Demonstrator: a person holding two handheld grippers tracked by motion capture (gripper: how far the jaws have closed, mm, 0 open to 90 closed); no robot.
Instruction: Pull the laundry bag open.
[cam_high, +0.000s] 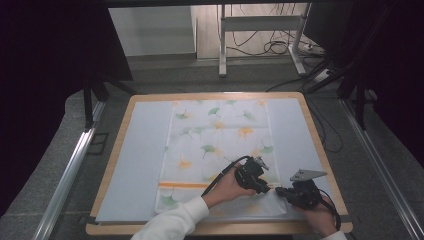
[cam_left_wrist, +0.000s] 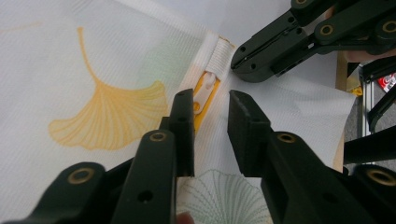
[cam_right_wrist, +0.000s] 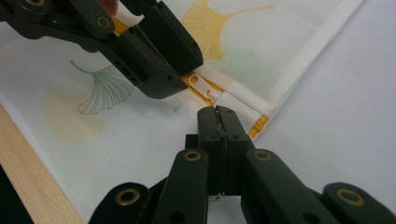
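Observation:
A white mesh cover (cam_high: 220, 135) printed with ginkgo leaves lies flat on the mat, an orange zipper (cam_high: 182, 185) running across its near end. My left gripper (cam_left_wrist: 212, 107) hovers over the zipper's white pull (cam_left_wrist: 205, 91). Its jaws stand apart on either side of the pull without pressing it. My right gripper (cam_right_wrist: 217, 112) is shut on the white ribbed band at the zipper's end (cam_right_wrist: 238, 108), close to the cover's right edge. In the high view the left gripper (cam_high: 265, 189) and right gripper (cam_high: 278, 191) nearly meet tip to tip near the table's front right.
A pale blue-grey mat (cam_high: 140, 160) covers the wooden table (cam_high: 112, 165); its front edge (cam_right_wrist: 32, 177) lies close behind the right gripper. Metal rails (cam_high: 70, 170) run along both sides. A frame's legs and cables (cam_high: 270, 47) stand on the floor beyond.

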